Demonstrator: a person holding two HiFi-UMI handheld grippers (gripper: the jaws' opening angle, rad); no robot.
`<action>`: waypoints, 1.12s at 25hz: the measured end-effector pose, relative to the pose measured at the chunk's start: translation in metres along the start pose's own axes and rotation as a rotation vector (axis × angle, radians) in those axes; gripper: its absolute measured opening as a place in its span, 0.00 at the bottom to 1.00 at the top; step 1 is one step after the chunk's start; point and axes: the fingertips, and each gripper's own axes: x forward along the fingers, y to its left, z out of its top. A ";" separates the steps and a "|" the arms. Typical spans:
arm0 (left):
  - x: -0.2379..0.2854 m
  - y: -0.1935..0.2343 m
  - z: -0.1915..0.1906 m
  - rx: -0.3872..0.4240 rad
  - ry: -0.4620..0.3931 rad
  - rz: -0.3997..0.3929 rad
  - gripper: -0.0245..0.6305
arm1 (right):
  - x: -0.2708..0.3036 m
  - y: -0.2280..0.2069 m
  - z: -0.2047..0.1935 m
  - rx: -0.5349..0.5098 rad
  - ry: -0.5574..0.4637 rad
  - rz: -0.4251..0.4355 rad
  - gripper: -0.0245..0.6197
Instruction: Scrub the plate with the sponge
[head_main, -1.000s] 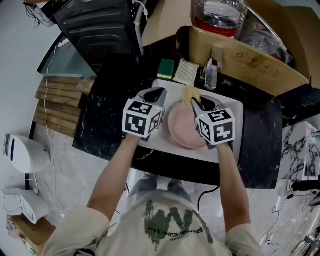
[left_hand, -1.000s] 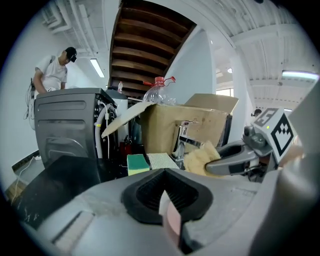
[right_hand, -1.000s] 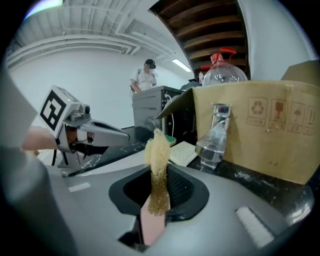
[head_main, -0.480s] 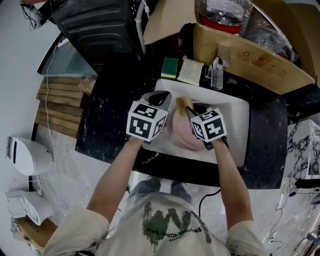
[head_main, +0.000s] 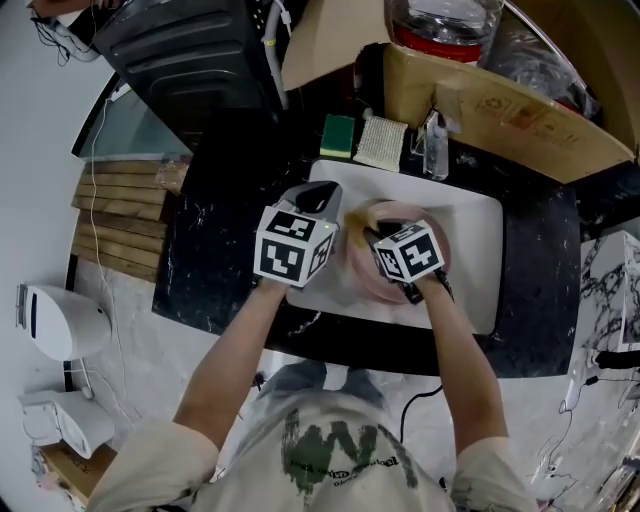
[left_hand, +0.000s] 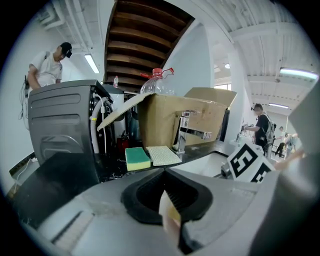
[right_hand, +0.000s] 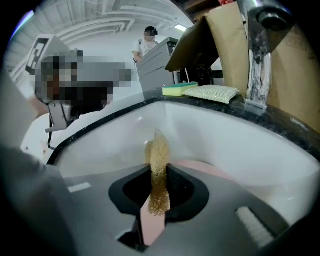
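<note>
Right tongs (right_hand: 157, 187) are clamped on the sponge (right_hand: 158, 155), which stands up on edge between them with its long axis running straight out ahead. The pink plate (right_hand: 205, 167) lies just below and ahead of that sponge, down in the white sink (head_main: 470, 230). Left tongs (left_hand: 167, 200) are pressed onto a thin pale edge, the plate's left rim by my read. So the right hand is the scrubbing one. The coming stroke likely needs the sponge tipped down flat onto the plate's face.
</note>
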 end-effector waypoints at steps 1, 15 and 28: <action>0.001 0.000 0.000 0.000 0.000 -0.001 0.04 | 0.002 0.000 -0.002 0.009 0.003 0.005 0.13; 0.011 0.001 -0.001 0.043 0.023 -0.001 0.04 | 0.025 -0.012 -0.017 0.111 0.025 0.009 0.14; 0.023 -0.006 -0.001 0.070 0.033 -0.021 0.04 | 0.031 -0.036 -0.025 0.263 0.005 -0.032 0.14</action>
